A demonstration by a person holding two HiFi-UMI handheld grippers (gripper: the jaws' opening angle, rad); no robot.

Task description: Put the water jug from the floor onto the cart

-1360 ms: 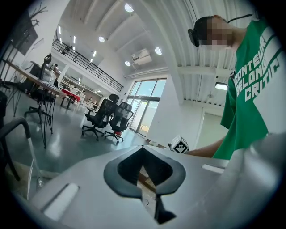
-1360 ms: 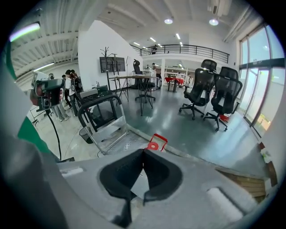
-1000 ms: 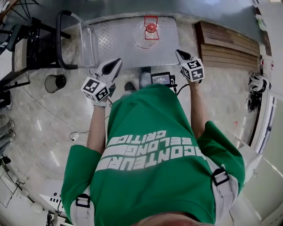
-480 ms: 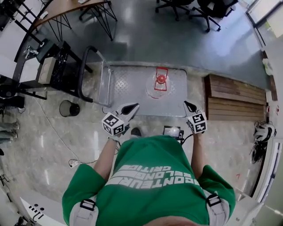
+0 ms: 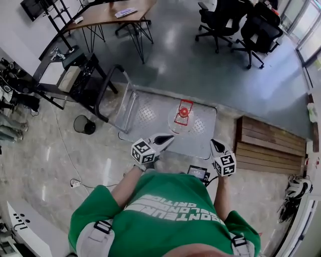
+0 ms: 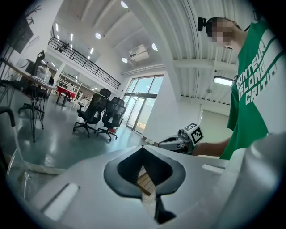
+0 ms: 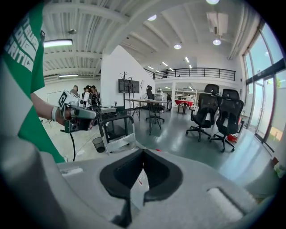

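Note:
The water jug point(image 5: 183, 113), clear with a red cap and handle, stands upright on the grey platform cart point(image 5: 150, 118) in the head view. Nothing holds it. My left gripper point(image 5: 167, 138) hovers over the cart's near edge, left of the jug, with its jaws together and empty point(image 6: 143, 148). My right gripper point(image 5: 213, 144) is at the cart's near right corner, shut and empty too point(image 7: 143, 152). Each gripper shows in the other's view: the right gripper point(image 6: 179, 141), and the left gripper point(image 7: 82, 112) in front of the cart's black handle point(image 7: 117, 129).
A black waste bin point(image 5: 84, 124) and a dark rack point(image 5: 75, 75) stand left of the cart. A wooden pallet point(image 5: 271, 145) lies to its right. Office chairs point(image 5: 251, 25) and a desk point(image 5: 110, 12) are beyond. A small screen device point(image 5: 199, 172) sits by my feet.
The head view has swung up and back, so the cart and jug look smaller and farther off. Both grippers stay shut near the cart's near edge. The jug has not moved on the cart.

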